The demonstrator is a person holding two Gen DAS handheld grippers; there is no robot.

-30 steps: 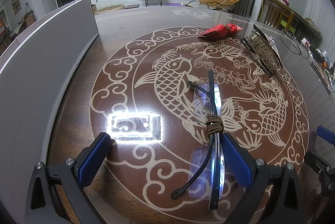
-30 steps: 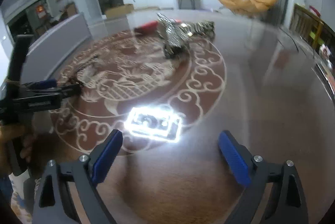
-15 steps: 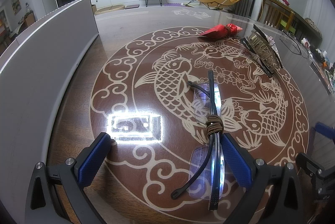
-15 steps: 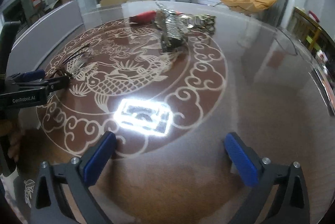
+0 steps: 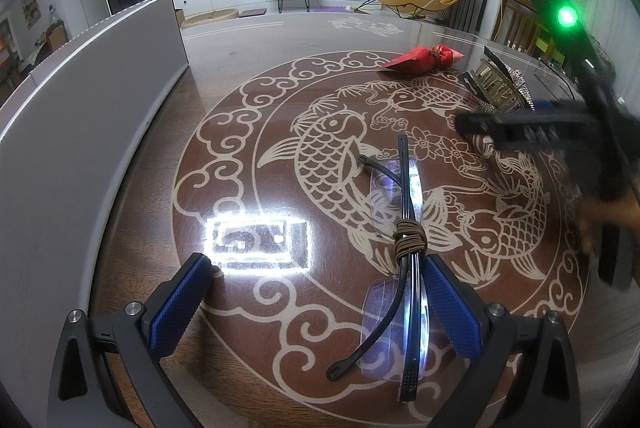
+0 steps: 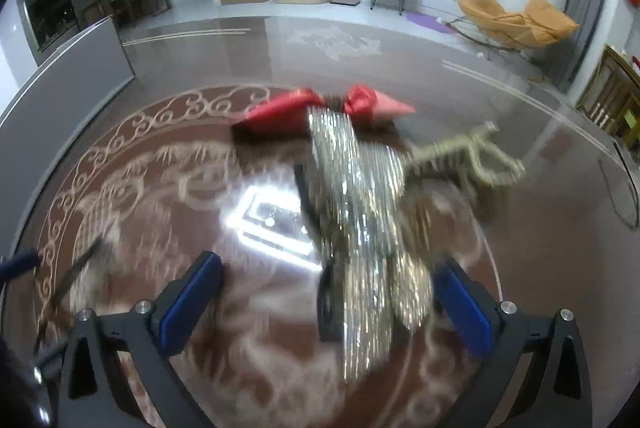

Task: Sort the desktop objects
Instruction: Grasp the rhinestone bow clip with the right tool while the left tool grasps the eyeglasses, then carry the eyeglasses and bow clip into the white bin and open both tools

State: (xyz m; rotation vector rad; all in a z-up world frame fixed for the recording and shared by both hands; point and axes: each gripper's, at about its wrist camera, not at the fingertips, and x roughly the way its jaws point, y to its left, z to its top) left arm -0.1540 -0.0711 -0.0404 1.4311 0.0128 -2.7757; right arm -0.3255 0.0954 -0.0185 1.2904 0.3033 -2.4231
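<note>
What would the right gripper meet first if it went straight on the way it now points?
Probably the glittery silver hair clip, lying between the open right gripper fingers; the blurred picture leaves depth uncertain.

Red pouch (image 5: pixel 420 59), fish-patterned brown table (image 5: pixel 328 148)

A broad bare stretch of the table (image 5: pixel 224 116) is left open between the grey panel (image 5: pixel 80 116) and the folded glasses (image 5: pixel 404 240). Farther right, passage is blocked by the sequined hair clip (image 6: pixel 360 212), red bow (image 6: pixel 320 104) and claw clip (image 6: pixel 468 156), clustered together.
</note>
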